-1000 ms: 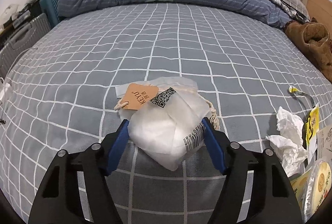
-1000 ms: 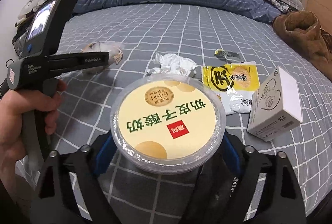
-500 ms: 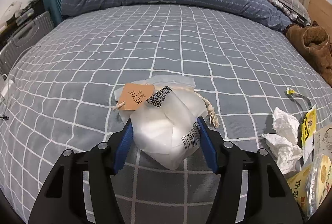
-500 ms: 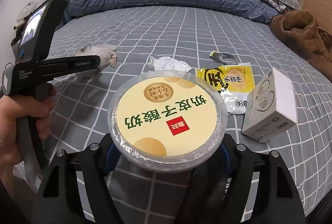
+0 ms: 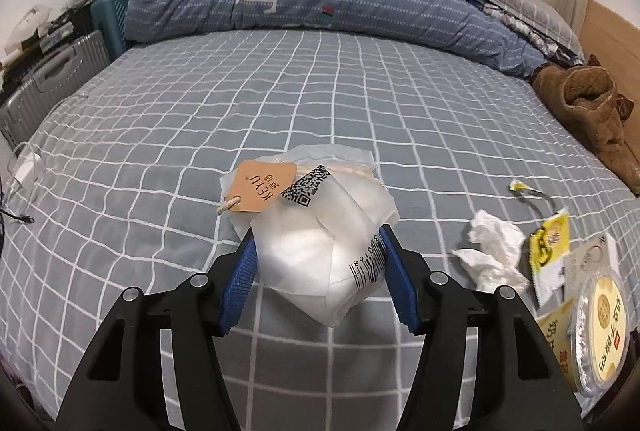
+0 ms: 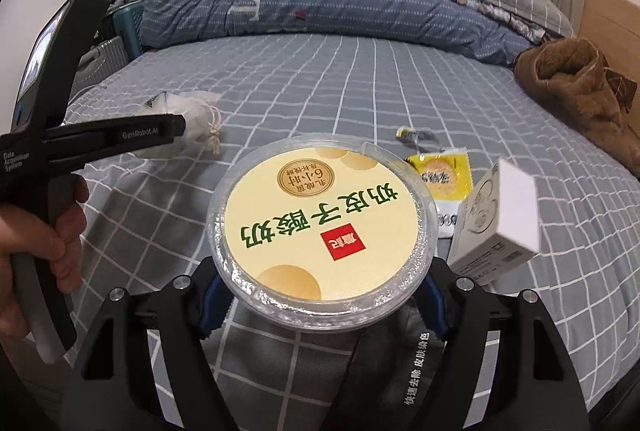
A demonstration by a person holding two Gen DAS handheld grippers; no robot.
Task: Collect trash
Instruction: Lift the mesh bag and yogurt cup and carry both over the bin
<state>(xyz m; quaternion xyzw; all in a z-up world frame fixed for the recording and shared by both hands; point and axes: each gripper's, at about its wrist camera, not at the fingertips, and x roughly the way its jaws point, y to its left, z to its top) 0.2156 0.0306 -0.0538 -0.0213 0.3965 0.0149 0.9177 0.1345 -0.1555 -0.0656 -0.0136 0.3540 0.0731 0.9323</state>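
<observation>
Blue-padded left gripper point(image 5: 318, 263) at lower centre clamps a white plastic bag point(image 5: 320, 251) over the checked bedsheet point(image 5: 320, 103), while the right gripper point(image 6: 320, 295) at lower centre pinches a round yogurt tub point(image 6: 322, 227).

Left gripper point(image 5: 318, 273) and right gripper point(image 6: 322, 285) both clamped on loads.

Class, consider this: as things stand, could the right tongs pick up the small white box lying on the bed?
Probably not yet. The right tongs are already shut on the round yogurt tub, so nothing else fits between them, though the white box lies close by, unobstructed.
</observation>
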